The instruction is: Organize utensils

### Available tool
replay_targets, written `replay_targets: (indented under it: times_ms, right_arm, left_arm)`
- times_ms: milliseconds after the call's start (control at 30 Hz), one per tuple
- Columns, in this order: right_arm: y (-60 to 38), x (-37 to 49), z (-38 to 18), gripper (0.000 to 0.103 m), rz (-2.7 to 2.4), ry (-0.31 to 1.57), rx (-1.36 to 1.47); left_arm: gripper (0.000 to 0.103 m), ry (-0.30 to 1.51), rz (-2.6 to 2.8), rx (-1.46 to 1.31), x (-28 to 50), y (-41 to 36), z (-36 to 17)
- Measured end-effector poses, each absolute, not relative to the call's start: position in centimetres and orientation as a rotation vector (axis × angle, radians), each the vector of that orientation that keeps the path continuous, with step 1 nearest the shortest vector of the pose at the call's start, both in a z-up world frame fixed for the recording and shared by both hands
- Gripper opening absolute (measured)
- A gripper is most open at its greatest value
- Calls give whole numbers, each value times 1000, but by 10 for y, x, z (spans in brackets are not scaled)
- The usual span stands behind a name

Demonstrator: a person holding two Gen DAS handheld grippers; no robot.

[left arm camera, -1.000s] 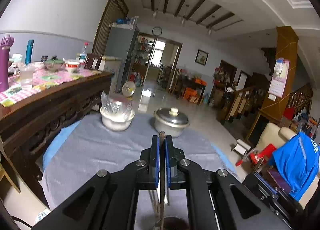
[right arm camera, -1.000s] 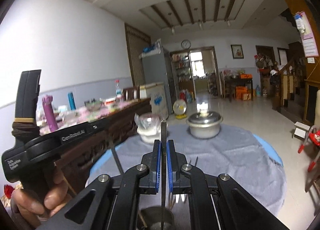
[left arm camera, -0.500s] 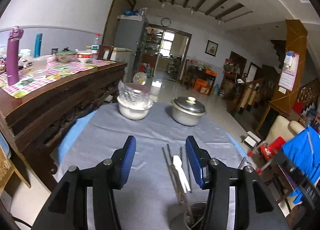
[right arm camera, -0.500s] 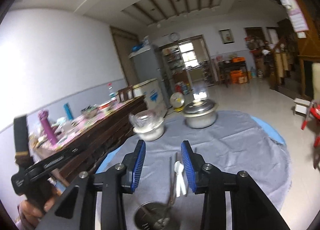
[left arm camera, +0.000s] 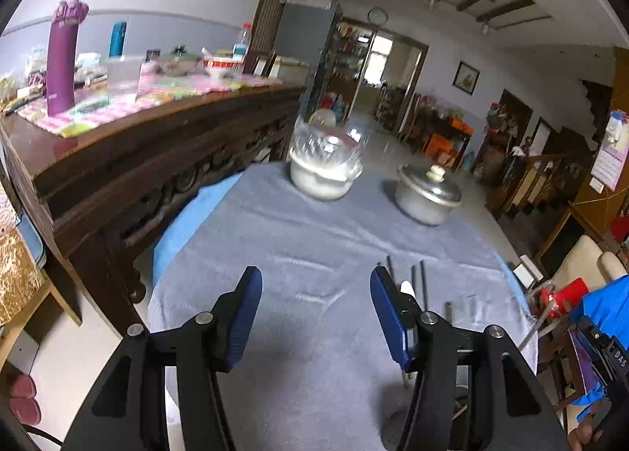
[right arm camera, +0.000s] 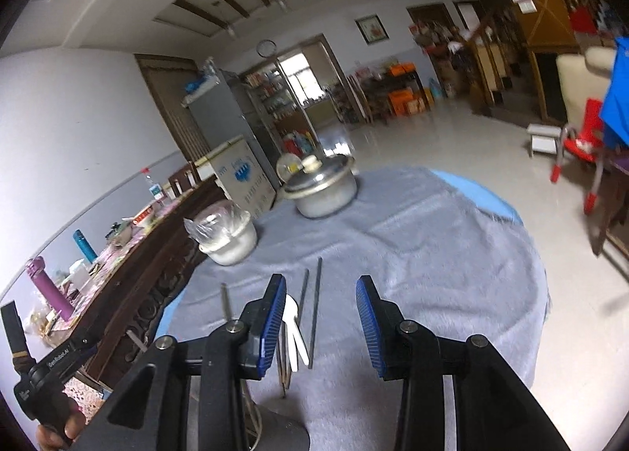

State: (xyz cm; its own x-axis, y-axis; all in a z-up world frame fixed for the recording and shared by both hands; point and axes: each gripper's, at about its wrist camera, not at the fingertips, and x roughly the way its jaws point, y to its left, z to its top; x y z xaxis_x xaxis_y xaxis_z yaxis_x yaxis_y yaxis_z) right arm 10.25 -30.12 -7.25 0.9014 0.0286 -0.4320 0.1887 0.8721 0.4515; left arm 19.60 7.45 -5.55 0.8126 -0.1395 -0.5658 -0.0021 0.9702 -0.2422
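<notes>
Left gripper [left arm camera: 312, 305] hangs over bare cloth [left arm camera: 314, 239] on the bowl [left arm camera: 324, 176] side of the holder, jaws spread wide, nothing between them. Next over, the chopsticks [right arm camera: 314, 301] and the white spoon [right arm camera: 293, 327] lie flat on the cloth, fanned out just beyond the holder [right arm camera: 285, 433], whose metal rim peeks in at the bottom edge. Right gripper [right arm camera: 320, 317] sits above that cluster, also gaping and empty, its left finger over the spoon. Those chopsticks look thin, stiff, light and slick, so I'd expect them to roll or slide under a loose pinch; best taken mid-shaft, square across. The spoon looks like light plastic or ceramic, I can't tell which; its narrow handle is the place to grab, not the rounded scoop. Far beyond the holder, the pot [right arm camera: 322, 187] stands clear.
</notes>
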Motion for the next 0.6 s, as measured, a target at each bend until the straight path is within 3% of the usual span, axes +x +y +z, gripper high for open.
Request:
replay_targets:
  times_ms: [600]
  right_arm:
    - [-323,156,-145,40,-114,643,597]
  left_arm:
    - [58,836,-1,-194,259,73,-127]
